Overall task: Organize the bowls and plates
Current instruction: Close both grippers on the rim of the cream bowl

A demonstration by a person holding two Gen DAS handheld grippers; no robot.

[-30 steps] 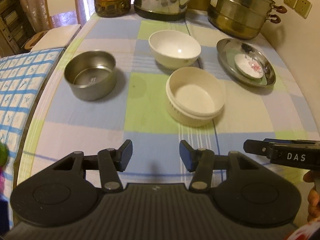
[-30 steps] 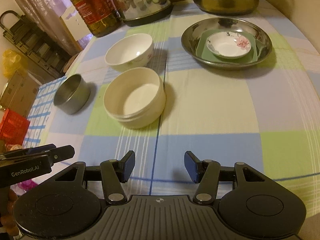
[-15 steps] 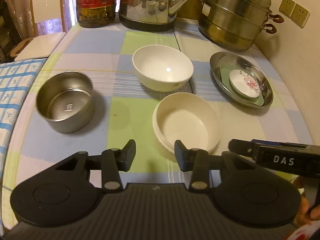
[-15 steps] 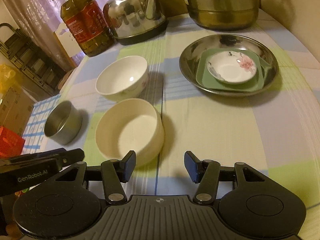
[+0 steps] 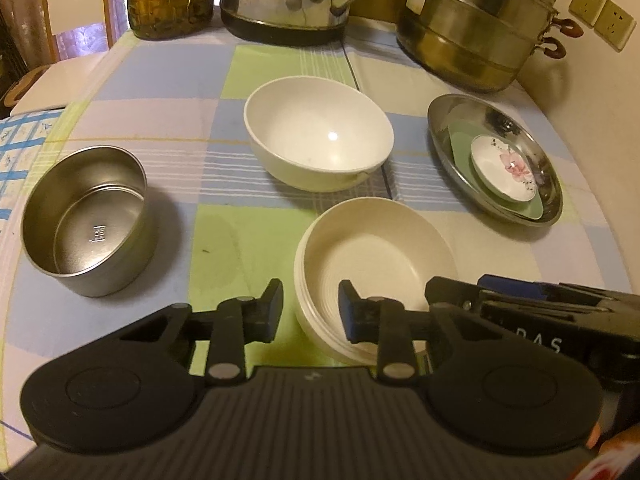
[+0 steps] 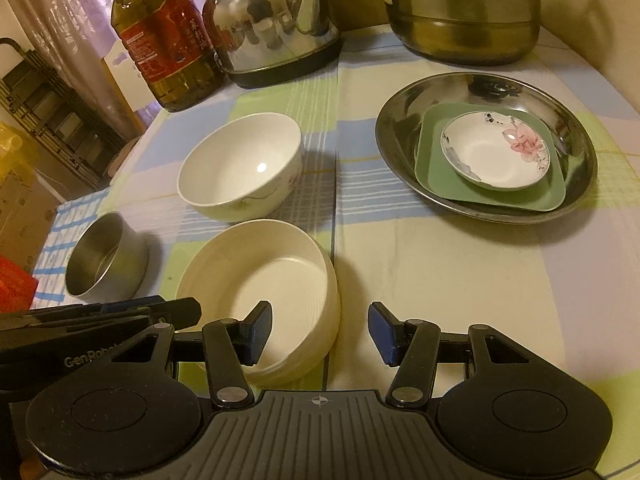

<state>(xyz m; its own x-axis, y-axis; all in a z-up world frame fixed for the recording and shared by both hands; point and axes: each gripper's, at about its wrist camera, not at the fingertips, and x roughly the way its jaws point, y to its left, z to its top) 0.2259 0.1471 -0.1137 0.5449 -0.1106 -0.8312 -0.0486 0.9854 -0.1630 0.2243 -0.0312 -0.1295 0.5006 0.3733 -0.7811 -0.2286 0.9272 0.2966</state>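
A cream flat-bottomed bowl [image 5: 376, 256] [image 6: 280, 276] stands on the checked cloth near the front. My left gripper [image 5: 310, 308] straddles the bowl's left wall, one finger outside and one inside. Its jaws are closing, and a gap still shows beside the wall. My right gripper [image 6: 320, 332] is open across the bowl's right wall, with its left finger inside. Behind the cream bowl sits a white porcelain bowl [image 5: 320, 136] [image 6: 240, 164]. To the left is a steel bowl [image 5: 88, 216] [image 6: 106, 260]. At the right, a steel plate [image 5: 452, 116] [image 6: 460, 92] holds a green square plate [image 6: 500, 200] and a small floral dish [image 5: 504, 168] [image 6: 496, 150].
An oil bottle [image 6: 164, 40], a steel kettle [image 6: 272, 24] and a large steamer pot [image 5: 476, 24] [image 6: 464, 12] line the table's back edge. A wall with sockets [image 5: 600, 20] runs along the right. The table's left edge drops to a blue-patterned surface [image 5: 16, 152].
Both grippers moved forward and down to the cream bowl and now straddle its opposite walls. The left jaws narrowed; the right jaws kept their width.
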